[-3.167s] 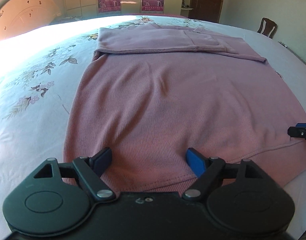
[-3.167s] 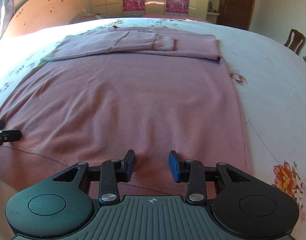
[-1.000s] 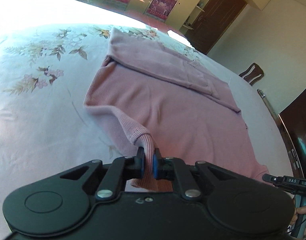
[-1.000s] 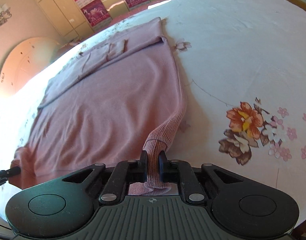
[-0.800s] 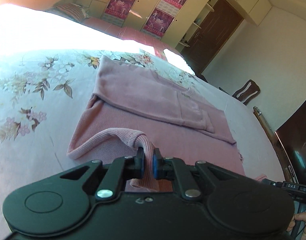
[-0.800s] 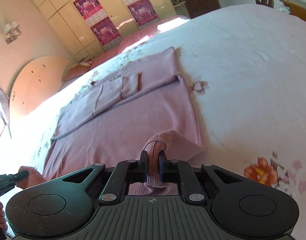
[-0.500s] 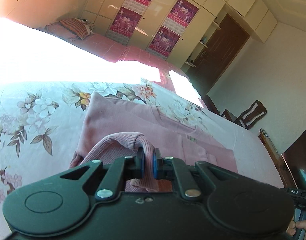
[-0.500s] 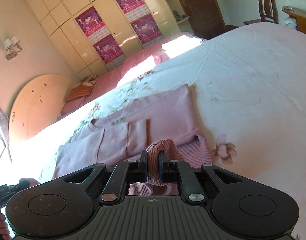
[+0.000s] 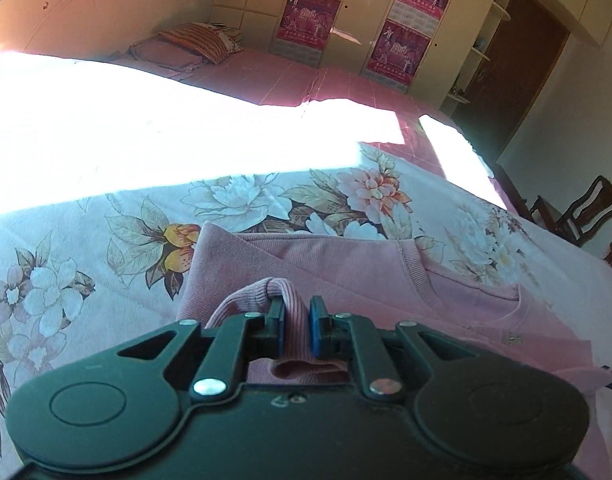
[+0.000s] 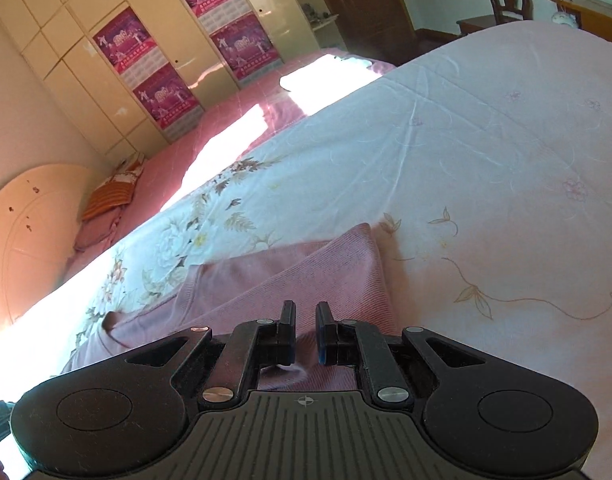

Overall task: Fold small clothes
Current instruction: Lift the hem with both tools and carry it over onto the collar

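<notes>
Two pairs of tongs hang over a bed, each seen from its own wrist camera. The left tongs [image 9: 297, 312] sit at the lower middle of the left view. A ribbed strip of the pink sweater [image 9: 345, 276] stands between their blue pads [image 9: 316, 322]. The strip loops up over the left pad and bunches behind the jaws. The jaws are opening, yet the fabric fills the narrow gap and both pads touch it. The rest of the sweater lies flat on the floral bedspread [image 9: 106, 240] across the middle of the frame, its neckline [image 9: 423, 276] to the right of centre.

In the right view the right tongs [image 10: 306, 320] are at the lower middle, their jaws drawn close together with only a slim gap. A small pucker of pink cloth shows at the base of the fingers. Whether the pads pinch it cannot be told from this picture. The sweater lies under and beyond them, running to the left, with its far right corner [image 10: 365, 232] on the bedspread.

Farther off, upper left in the left view, are a striped pillow [image 9: 202, 40] and cream wardrobe doors carrying magenta posters [image 9: 313, 12]. A wooden chair [image 9: 585, 208] stands at the right edge.
</notes>
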A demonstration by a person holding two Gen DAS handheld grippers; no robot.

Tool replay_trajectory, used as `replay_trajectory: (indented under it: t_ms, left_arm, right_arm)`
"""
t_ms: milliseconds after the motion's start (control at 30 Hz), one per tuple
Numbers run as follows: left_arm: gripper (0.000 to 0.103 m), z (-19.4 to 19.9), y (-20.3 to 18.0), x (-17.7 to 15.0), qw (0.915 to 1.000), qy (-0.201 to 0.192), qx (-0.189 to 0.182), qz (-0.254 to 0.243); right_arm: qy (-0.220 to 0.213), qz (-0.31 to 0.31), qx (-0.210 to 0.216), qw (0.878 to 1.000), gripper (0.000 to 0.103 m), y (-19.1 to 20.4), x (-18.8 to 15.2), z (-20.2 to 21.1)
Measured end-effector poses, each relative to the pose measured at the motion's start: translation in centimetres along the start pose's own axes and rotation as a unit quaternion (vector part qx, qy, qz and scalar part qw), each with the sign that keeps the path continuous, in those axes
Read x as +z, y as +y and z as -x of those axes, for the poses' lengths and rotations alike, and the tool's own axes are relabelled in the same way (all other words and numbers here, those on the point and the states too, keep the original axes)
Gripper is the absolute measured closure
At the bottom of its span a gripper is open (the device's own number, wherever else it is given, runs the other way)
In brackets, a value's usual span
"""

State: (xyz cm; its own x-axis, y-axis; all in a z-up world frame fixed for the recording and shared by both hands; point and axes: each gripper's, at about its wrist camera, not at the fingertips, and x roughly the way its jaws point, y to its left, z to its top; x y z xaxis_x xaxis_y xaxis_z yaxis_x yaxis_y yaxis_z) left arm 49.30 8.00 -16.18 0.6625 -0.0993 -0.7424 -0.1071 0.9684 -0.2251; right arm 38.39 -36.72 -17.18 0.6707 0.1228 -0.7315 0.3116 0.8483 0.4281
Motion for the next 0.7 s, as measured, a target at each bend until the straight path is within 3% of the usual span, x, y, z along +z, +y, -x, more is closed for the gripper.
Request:
replay_trajectory:
  t_ms: [67, 100, 133, 167, 200, 267, 300, 333, 600, 667, 700]
  left_arm:
    - [0.078, -0.7, 0.4, -0.1, 0.9999, 0.013, -0.002, -0.006]
    - [0.061, -0.4, 0.8, 0.0, 0.9998, 0.015, -0.014, -0.005]
    - [0.027, -0.1, 1.0, 0.0, 0.9997, 0.011, -0.019, -0.005]
    - [0.015, 0.9, 1.4, 0.0, 0.9997, -0.008, -0.021, -0.011]
    - [0.011, 1.6, 1.6, -0.1, 0.9993, -0.024, -0.022, -0.019]
    - [0.011, 2.5, 2.0, 0.4, 0.9979, -0.027, -0.043, -0.041]
    - [0.012, 2.6, 2.3, 0.5, 0.9975, -0.025, -0.049, -0.045]
    - [0.012, 2.4, 2.4, 0.6, 0.9968, -0.02, -0.054, -0.056]
    - [0.021, -2.1, 0.6, 0.5, 0.988, 0.009, -0.06, -0.142]
    - [0.022, -3.1, 0.1, 1.0, 0.9855, 0.011, -0.061, -0.158]
    - [0.027, -3.6, -0.1, 1.2, 0.9837, 0.014, -0.063, -0.168]
  right_arm:
    - [0.01, 0.003, -0.003, 1.0, 0.093, -0.4, 0.4, -0.8]
    - [0.008, 0.006, 0.014, 1.0, 0.093, -0.6, 0.5, -0.6]
    - [0.005, 0.009, 0.026, 1.0, 0.093, -0.7, 0.6, -0.3]
    - [0.001, 0.018, 0.035, 0.999, 0.093, -0.9, 0.7, 0.0]
    - [-0.003, 0.033, 0.043, 0.999, 0.092, -0.8, 0.7, 0.4]
    - [0.001, 0.058, 0.061, 0.996, 0.077, -0.8, 0.7, 0.6]
    - [0.007, 0.072, 0.067, 0.995, 0.051, -0.7, 0.6, 0.3]
    - [0.01, 0.083, 0.069, 0.994, 0.037, -0.6, 0.6, 0.1]
    - [0.039, 0.177, 0.064, 0.981, 0.037, 2.1, -0.4, -4.1]
    - [0.051, 0.202, 0.067, 0.976, 0.042, 2.6, -0.6, -4.9]
    - [0.057, 0.213, 0.068, 0.973, 0.051, 2.7, -0.7, -5.1]
